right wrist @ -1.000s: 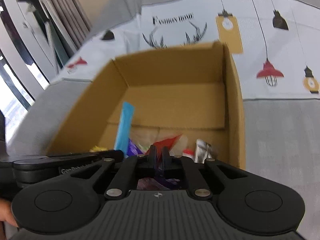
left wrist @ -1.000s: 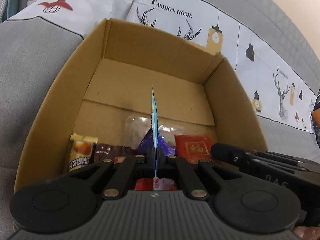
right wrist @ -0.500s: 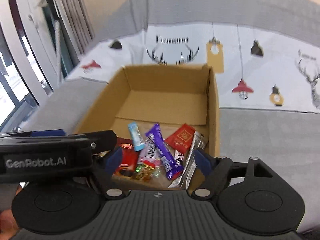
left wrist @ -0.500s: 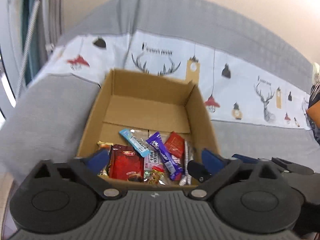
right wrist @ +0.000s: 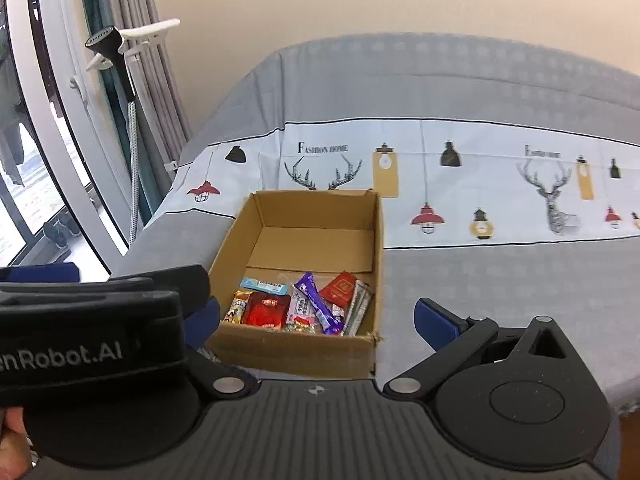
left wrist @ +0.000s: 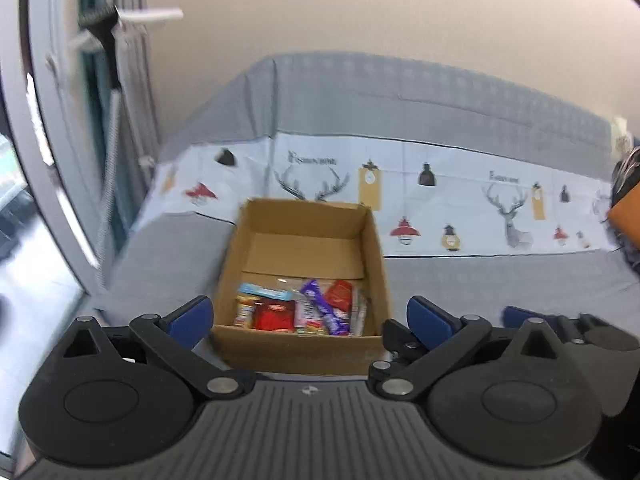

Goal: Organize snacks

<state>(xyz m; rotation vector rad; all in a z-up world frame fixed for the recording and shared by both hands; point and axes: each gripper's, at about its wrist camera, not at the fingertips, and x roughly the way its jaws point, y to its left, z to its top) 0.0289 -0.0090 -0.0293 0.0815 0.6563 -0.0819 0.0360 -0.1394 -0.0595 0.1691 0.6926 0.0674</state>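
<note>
My left gripper (left wrist: 308,316) and right gripper (right wrist: 316,320) both gape, empty. Box (right wrist: 296,348) on sofa (right wrist: 500,280): snacks (right wrist: 300,308) heaped at near end.

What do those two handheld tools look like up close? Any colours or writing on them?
Both are matte black plastic. The right tool has a ribbed grey-black base, two round disc-shaped housings, angled link bars with silver rivets, and dark blue pads on its fingers. The left tool matches it, and white lettering reading "enRobot.AI" shows on its side in the right wrist view. No cables show.
</note>
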